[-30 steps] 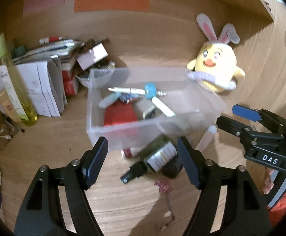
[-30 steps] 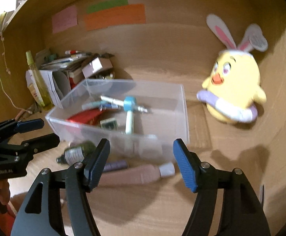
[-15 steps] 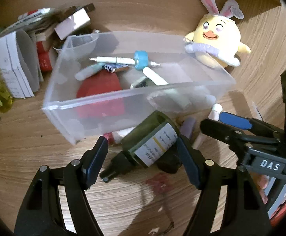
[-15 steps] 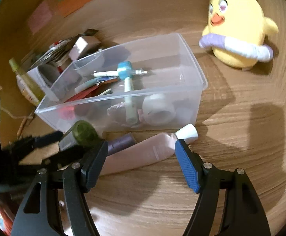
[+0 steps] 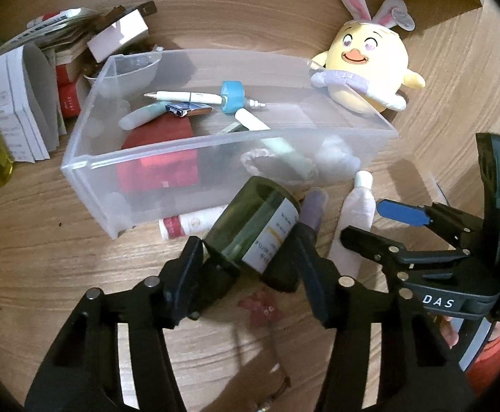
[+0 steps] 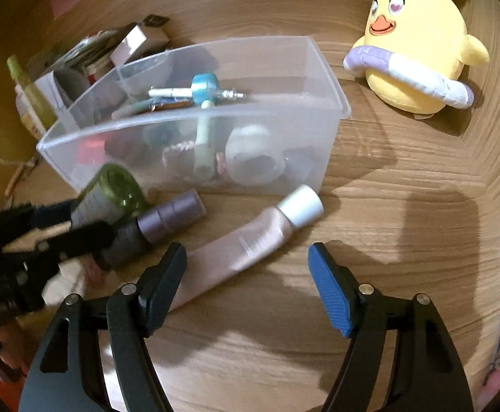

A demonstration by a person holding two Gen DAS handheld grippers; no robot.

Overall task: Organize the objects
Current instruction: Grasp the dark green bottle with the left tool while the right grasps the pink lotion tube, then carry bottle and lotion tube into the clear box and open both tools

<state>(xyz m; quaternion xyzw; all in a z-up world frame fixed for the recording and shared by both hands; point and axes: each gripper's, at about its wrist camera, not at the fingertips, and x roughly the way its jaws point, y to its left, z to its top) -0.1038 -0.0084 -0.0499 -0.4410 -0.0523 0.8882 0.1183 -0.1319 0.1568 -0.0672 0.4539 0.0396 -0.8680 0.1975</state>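
A wood-grain tabletop (image 6: 387, 226) ran up into a wooden back wall, with coloured paper notes stuck high on it in the right wrist view. The left gripper (image 5: 250, 267) had just been closing its fingers (image 5: 188, 271) around a dark green bottle (image 5: 253, 226), which lay tilted between them with its base toward a clear plastic bin (image 5: 88, 158) just ahead; both fingers met the bottle's sides, so it looked pinched, with the black cap end hidden low by the left finger. Straight beyond those fingers the bin held pens, a blue-capped piece, a red item and a roll of tape. To the right of the left gripper's fingers lay a purple-capped tube (image 5: 313, 206) touching the bottle, and beyond that a pale pink tube (image 5: 356, 219) with a white cap. A red-and-white tube (image 5: 191, 223) rested under the bin's near wall. The right gripper (image 6: 246, 274) hung with its fingers (image 6: 332, 288) spread apart, gripping nothing, the pink tube's flat end just beside its left finger. Far off to the right of both grippers sat a yellow plush chick (image 6: 418, 44) with rabbit ears. Left of the bin stood papers and small boxes (image 5: 19, 103).
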